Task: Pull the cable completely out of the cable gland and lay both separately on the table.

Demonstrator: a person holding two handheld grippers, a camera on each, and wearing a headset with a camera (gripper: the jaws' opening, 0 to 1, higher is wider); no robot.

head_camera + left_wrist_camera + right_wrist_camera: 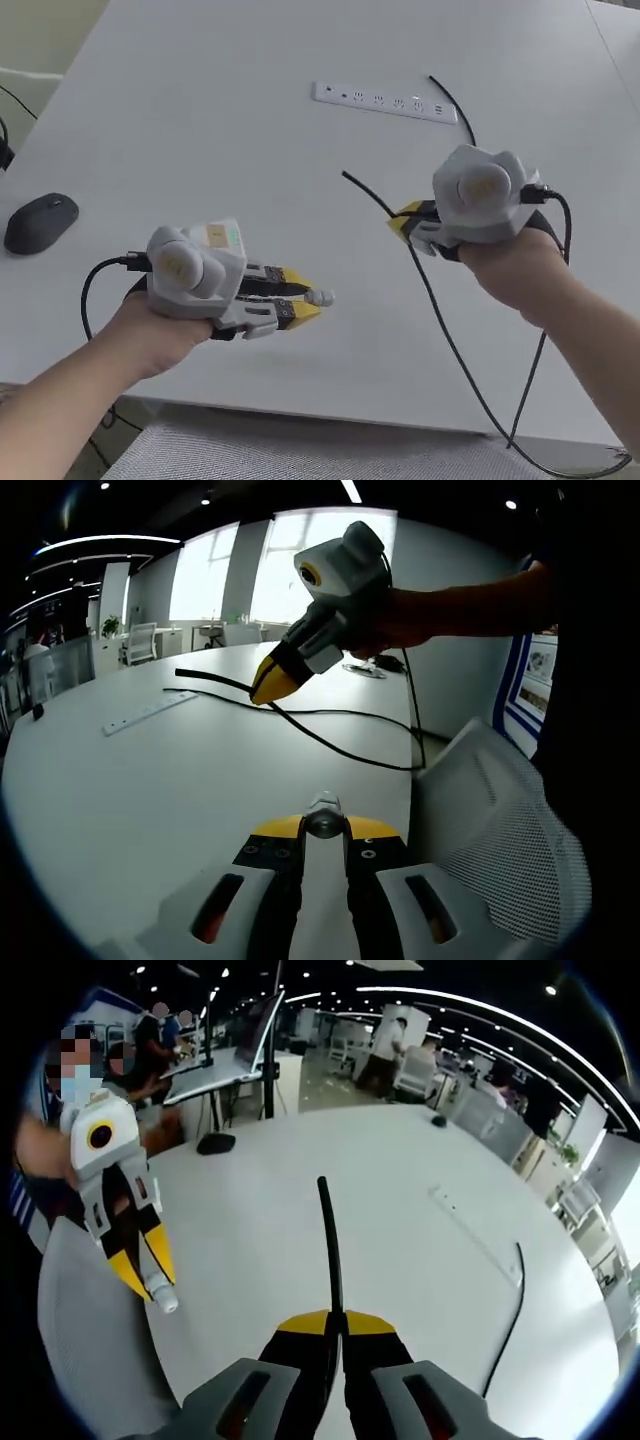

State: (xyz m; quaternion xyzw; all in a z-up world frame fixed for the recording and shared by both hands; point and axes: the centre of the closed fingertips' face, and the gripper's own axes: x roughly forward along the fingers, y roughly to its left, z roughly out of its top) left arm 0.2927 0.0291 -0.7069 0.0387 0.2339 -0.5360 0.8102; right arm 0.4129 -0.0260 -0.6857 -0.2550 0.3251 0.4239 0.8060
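Above the near half of the white worktop (250, 130): one black cable (440, 322) and one small grey cable gland (320, 297), both held off the surface. Cable is fully out of the gland, and the two are well apart.

Right claw (402, 224) is clenched on the cable a short way behind its free end. The end sticks forward past the yellow tips. The long remainder sags over the worktop, crosses the near edge toward the right corner and drops below it. The right gripper view has the jaws closed with the cable pinched between them.

Left claw (308, 295) grasps the gland at its very tips, jaws almost closed around it. The left gripper view has the gland nipped between the yellow tips. Left claw sits toward the near left, right claw toward the near right.

Also on the worktop:
- one white power strip (385, 101) toward the far edge
- one thin black lead (458, 108) curving away from the strip's right end
- one dark mouse (40, 222) by the left edge

A grey mesh chair (300, 455) stands below the near edge. The room is an open office with large windows (290, 570), ceiling light strips, other desks and people (395, 1045) at the far side.
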